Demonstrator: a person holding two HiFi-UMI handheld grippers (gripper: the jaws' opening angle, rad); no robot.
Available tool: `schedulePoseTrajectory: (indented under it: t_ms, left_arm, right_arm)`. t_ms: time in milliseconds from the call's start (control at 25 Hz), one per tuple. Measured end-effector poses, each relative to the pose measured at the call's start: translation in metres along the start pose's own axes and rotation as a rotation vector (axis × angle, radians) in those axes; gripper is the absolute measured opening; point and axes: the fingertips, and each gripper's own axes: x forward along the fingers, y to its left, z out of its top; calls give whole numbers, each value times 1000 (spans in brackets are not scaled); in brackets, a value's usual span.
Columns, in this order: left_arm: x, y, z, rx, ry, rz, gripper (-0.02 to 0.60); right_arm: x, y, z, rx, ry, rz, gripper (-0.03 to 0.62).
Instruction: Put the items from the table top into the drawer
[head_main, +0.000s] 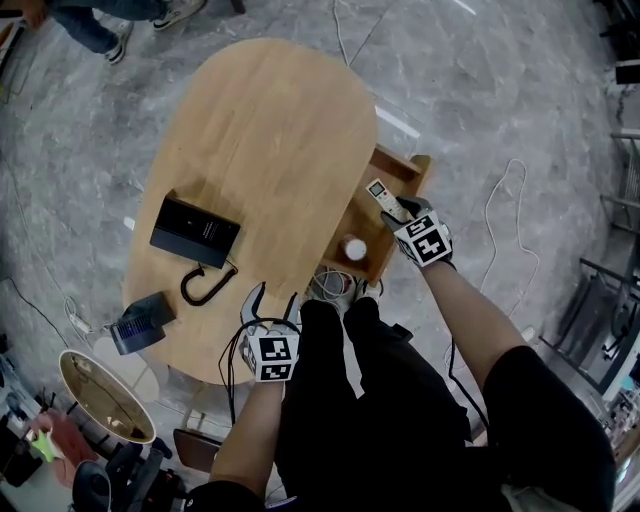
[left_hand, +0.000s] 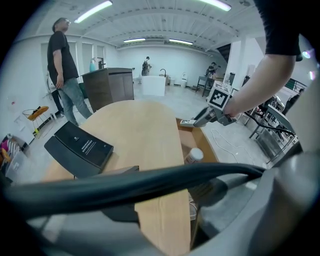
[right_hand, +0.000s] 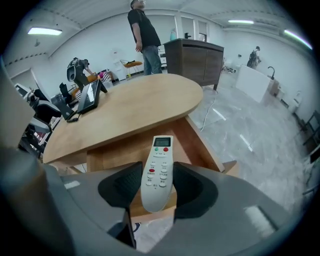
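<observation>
Beside the wooden table (head_main: 270, 120), the drawer (head_main: 405, 163) holds a white jar (head_main: 355, 248). Right gripper (right_hand: 156, 184) clamps a white remote (right_hand: 160, 160) (red buttons); left gripper (head_main: 272, 300) gapes empty.

I'm holding the white remote (right_hand: 159, 155) buttons-up in my right tongs (right_hand: 157, 173) over the open wooden drawer (head_main: 400, 165) at the bench's (head_main: 270, 120) three o'clock, where a white-capped bottle (head_main: 355, 248) is sitting. The black box (head_main: 195, 231) is lying flat at nine o'clock, and a curled black cable (head_main: 205, 285) is lying just beside it toward six.

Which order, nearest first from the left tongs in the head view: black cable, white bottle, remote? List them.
1. black cable, on the table, beside the left tongs.
2. white bottle, in the drawer.
3. remote, in the right tongs.
</observation>
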Motion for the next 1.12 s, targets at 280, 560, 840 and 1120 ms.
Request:
schedulePoseTrajectory:
  t_ms: [280,560,840,1120]
  left_arm:
    - [1,-2,-7,1,10,3,290]
    - [-3,1,-20,-23,22,8,290]
    - [-7,9,-33,-51,20,21,290]
    - [-7,12,-47,-84,26,29,290]
  right_arm:
    - [39,-1,-14,-56,88,35,218]
    - [69,22,-14,-74,167,88,218]
    - [91,22,-20,-55,232,86,218]
    - [107,22,-28,-97,280,84,218]
